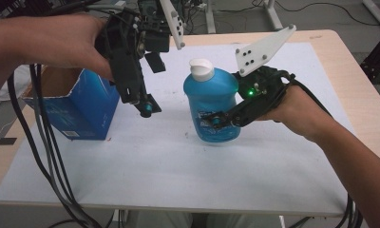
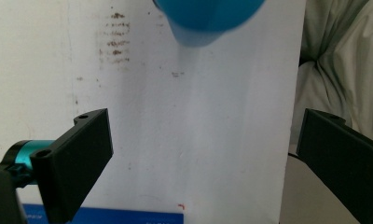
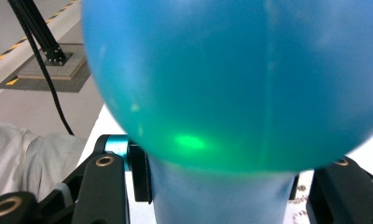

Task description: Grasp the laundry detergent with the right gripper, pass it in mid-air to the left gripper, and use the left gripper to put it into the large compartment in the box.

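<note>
The blue bottle (image 1: 212, 102) is taken as the landmark. It is seen near the middle of the white mat (image 1: 178, 175), roughly upright with a slight lean, its white cap (image 1: 202, 69) on top, so its long axis runs close to vertical. Whether its base rests on the mat or is just lifted cannot be told.

The right gripper (image 1: 218, 121) is found at the bottle's right side, low on the body, jaws closed on it from either side; in the right gripper view the bottle (image 3: 240, 79) is seen pinched between the black jaws at a narrower part. The right hand (image 1: 292, 107) is held level, to the bottle's right, forearm running from the lower right.

The left gripper (image 1: 145, 107) is held to the bottle's left, raised above the mat, pointed down and slightly toward the bottle, well apart from it. Its jaws are spread wide with nothing between them; in the left gripper view, mat is seen between them and the bottle (image 2: 208, 18) lies ahead at the top edge. A blue box (image 1: 79, 102), open on top, stands farther left of the bottle, behind the left gripper.

Key relation, judged: the bottle is already in the right gripper; the box lies to the bottle's left, so any transfer would be made leftward across the mat.
</note>
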`<action>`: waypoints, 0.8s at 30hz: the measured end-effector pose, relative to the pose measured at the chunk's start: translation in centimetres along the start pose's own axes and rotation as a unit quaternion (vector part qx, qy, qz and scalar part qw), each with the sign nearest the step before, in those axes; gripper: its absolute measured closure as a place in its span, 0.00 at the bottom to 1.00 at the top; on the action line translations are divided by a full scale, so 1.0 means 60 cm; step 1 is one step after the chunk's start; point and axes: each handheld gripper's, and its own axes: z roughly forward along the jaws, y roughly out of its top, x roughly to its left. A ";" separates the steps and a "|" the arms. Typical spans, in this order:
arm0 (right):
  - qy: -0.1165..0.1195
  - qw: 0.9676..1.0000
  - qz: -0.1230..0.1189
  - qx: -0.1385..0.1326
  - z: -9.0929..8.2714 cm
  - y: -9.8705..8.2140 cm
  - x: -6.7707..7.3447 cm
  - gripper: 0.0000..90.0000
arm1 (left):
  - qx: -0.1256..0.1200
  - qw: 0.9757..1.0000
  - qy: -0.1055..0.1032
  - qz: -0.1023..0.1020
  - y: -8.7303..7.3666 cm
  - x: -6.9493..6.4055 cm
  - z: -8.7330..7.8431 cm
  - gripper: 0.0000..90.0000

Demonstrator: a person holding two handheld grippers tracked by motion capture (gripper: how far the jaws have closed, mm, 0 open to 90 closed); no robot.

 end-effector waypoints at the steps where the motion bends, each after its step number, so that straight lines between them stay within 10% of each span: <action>1: 0.000 1.000 -0.001 0.000 0.002 0.001 0.000 0.50 | -0.002 1.000 0.000 0.002 0.004 0.000 0.000 0.04; 24: 0.007 1.000 0.000 0.004 0.041 0.009 -0.001 0.50 | 0.000 1.000 -0.005 0.014 0.058 0.001 0.017 0.04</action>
